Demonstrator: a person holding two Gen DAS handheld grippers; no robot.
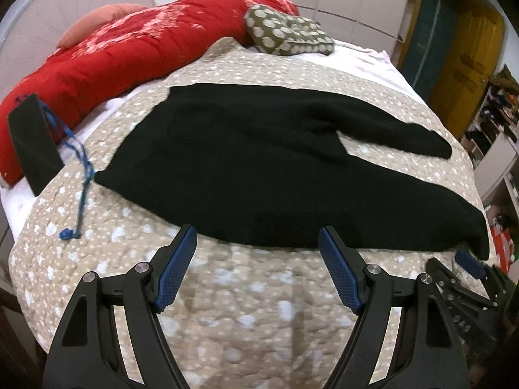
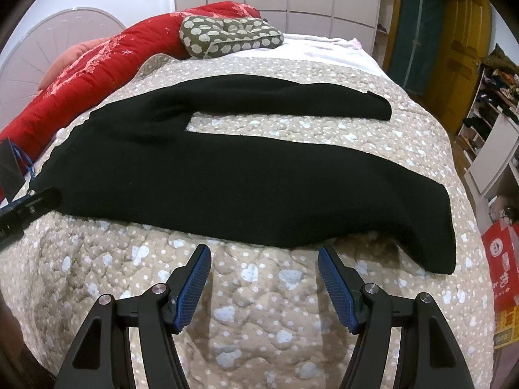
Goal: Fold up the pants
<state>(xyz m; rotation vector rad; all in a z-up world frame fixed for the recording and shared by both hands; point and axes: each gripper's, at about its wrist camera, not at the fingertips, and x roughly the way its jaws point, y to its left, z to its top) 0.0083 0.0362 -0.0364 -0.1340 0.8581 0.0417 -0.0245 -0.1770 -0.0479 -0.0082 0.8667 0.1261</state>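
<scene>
Black pants (image 1: pixel 259 168) (image 2: pixel 227 175) lie spread flat on the beige spotted quilt (image 1: pixel 227 291) (image 2: pixel 259 308), waist to the left and both legs running right, with a gap between the legs. My left gripper (image 1: pixel 258 231) is open, its blue pads just short of the near edge of the pants, by the hip. My right gripper (image 2: pixel 264 251) is also open, just short of the near leg's edge. The right gripper also shows at the lower right of the left wrist view (image 1: pixel 470 264), by the near leg's cuff. Nothing sits between either pair of fingers.
A red patterned duvet (image 1: pixel 113 52) (image 2: pixel 97 61) lies along the bed's far left. A green spotted pillow (image 1: pixel 288 30) (image 2: pixel 227 37) rests behind the pants. A black bag with blue cord (image 1: pixel 32 142) sits at the left. Shelves and a yellow door (image 2: pixel 464 48) stand to the right.
</scene>
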